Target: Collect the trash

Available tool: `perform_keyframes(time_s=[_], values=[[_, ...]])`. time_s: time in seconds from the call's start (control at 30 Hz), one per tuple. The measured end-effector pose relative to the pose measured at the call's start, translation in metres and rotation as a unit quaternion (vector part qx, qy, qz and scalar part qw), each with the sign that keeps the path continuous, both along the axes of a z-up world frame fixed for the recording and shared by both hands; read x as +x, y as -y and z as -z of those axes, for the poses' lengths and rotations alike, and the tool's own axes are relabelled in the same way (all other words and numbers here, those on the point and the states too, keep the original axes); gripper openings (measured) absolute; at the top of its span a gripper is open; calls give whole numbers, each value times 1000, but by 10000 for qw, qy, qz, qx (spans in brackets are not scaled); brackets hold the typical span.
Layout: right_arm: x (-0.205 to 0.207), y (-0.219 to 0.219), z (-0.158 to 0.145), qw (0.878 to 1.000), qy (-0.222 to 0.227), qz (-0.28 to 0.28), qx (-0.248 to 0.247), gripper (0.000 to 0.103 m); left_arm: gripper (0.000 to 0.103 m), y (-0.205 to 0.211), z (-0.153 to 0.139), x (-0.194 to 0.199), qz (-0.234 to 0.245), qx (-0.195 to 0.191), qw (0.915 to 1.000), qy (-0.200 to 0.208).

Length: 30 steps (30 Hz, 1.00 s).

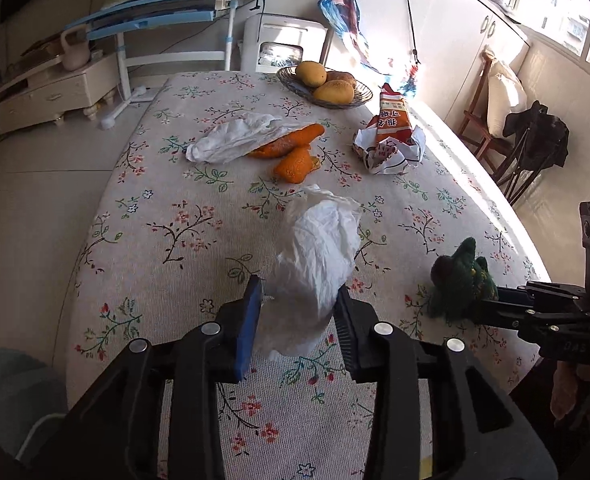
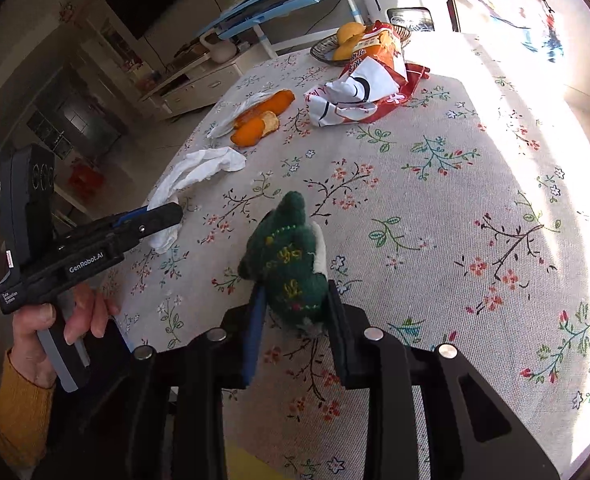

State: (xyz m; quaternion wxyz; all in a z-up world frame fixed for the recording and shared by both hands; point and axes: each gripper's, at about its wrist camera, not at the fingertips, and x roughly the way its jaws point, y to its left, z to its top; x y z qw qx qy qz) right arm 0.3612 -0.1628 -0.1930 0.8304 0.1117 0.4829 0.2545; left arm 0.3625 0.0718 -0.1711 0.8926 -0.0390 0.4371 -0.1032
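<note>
Left gripper (image 1: 299, 320) clamps a crumpled white tissue (image 1: 319, 256), lifted just over the floral tablecloth (image 1: 175, 240). Right gripper (image 2: 295, 320) is closed on a green knitted toy (image 2: 291, 264). Only the right view shows the hand (image 2: 51, 332) on the left handle; beyond lie orange peels (image 1: 291, 148), a second tissue (image 1: 231, 140), and snack wrappers (image 1: 391, 140).

light: sun from right windows | glare: table's right edge blown out | edges: fisheye-bent, dark
</note>
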Motion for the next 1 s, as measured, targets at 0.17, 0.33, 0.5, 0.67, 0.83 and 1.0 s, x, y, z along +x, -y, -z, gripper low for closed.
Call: perform_keyframes(time_s=[0.17,0.33,0.5,0.67,0.83,1.0], values=[[1,3,-3,9996,164,187,95,56,60,-6,1,-3,-190,58,9997,123],[7,6,-2,9987,248,399,182,61,64,-5,0,2,-232,4,9996,157],[5,3,-2,9985,354,426,56,61,65,5,-3,5,-177,227,9992,276],[3,-2,-2,9985,416,349,-38,61,70,9,-5,10,-233,293,9987,343],[7,-7,-1,9988,377,309,-1,61,70,10,-4,16,-299,260,9987,316],[9,-10,0,9988,409,270,-96,61,70,16,0,18,-285,431,9983,281]])
